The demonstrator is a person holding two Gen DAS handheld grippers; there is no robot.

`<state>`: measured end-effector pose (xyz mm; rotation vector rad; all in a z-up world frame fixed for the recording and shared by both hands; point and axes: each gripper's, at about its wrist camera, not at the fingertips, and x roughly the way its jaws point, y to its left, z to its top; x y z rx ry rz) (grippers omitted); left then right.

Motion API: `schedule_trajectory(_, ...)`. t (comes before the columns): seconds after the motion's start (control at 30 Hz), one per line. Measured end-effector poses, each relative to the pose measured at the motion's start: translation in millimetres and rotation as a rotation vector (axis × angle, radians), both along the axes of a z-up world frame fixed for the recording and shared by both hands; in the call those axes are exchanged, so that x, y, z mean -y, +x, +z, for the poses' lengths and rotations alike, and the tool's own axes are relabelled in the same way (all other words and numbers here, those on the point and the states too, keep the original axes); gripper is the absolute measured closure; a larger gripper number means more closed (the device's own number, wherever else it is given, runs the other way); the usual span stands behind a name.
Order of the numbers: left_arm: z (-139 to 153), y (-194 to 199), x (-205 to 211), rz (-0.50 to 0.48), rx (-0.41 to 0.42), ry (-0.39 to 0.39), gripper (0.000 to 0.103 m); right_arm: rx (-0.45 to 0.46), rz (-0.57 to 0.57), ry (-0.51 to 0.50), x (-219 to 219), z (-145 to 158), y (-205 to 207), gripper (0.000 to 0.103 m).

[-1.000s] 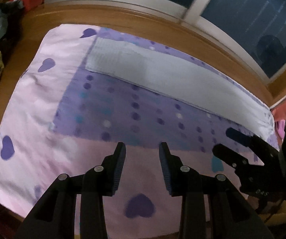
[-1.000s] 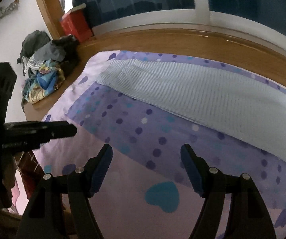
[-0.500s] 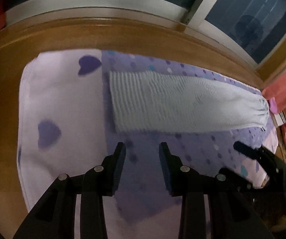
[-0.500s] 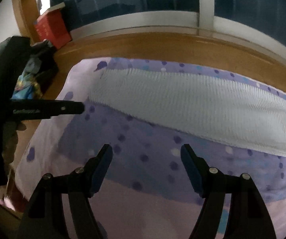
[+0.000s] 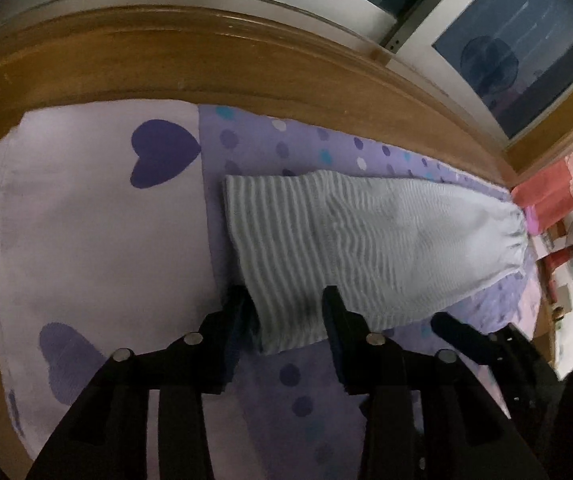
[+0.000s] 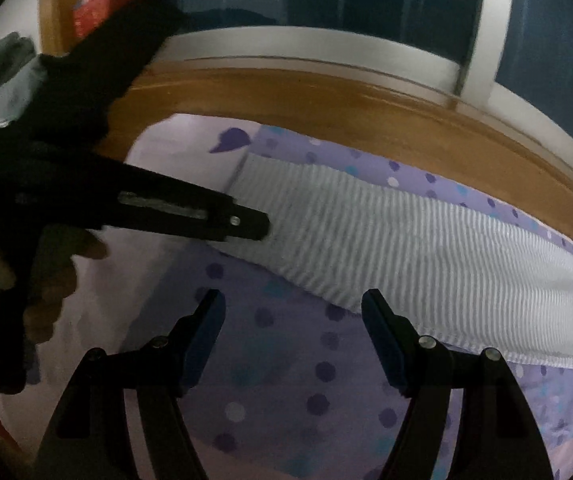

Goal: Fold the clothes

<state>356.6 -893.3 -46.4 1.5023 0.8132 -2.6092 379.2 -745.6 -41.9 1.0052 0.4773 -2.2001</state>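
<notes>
- Striped garment [image 5: 350, 248] lies flat as a long narrow band on the bed's heart-and-dot sheet [image 5: 86, 240], gathered end toward 3 o'clock in the left wrist view. Looks lengthwise-folded, though that's a guess.
- Left gripper [image 5: 286, 312]: jaws apart, straddling the garment's near corner at its plain end, likely lined up to pinch that edge.
- Right gripper [image 6: 292, 320]: jaws wide, empty, just short of the garment's near long edge, probably placed for a matching hold.
- Wooden ledge [image 5: 206, 64] lies beyond at 12 o'clock.

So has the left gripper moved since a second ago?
Yes. The left gripper has advanced toward the wooden ledge and now straddles the near corner of the striped garment.
</notes>
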Motion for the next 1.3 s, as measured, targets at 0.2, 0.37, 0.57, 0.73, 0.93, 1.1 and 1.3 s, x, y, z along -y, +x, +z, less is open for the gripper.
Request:
schedule_trajectory(0.2,2.6,-9.0,-20.9,-0.039,0.038,-0.105,0.052,0.046,-0.065,-0.028,-17.3,-0.9,-6.8,0.032)
schedule_trajectory(0.37,0.2,-9.6,-21.2,-0.034,0.028,-0.07,0.087,0.079,-0.126,-0.066,-38.0,1.7,-10.9,0.032)
schedule_trajectory(0.57,21.3,-9.2,-34.1,-0.002,-0.001,-0.122,0.088,0.066,-0.146,-0.125,-77.9,16.5,-11.9,0.032)
schedule_trajectory(0.73,44.9,-20.3,-62.5,-0.006,-0.017,-0.167,0.088,0.052,-0.151,-0.172,-113.8,29.6,-19.2,0.032)
schedule_trajectory(0.93,48.6,-44.1,-106.9,-0.043,0.011,-0.215,0.088,0.093,-0.202,-0.225,-157.6,27.6,-32.1,0.032)
schedule_trajectory(1.1,31.3,-68.0,-132.0,-0.055,0.061,-0.201,0.079,0.127,-0.244,-0.27,-194.0,26.1,-42.9,0.032)
schedule_trajectory(1.3,42.9,-60.3,-140.1,-0.026,0.039,-0.17,0.074,0.16,-0.249,-0.305,-220.9,23.7,-51.7,0.032)
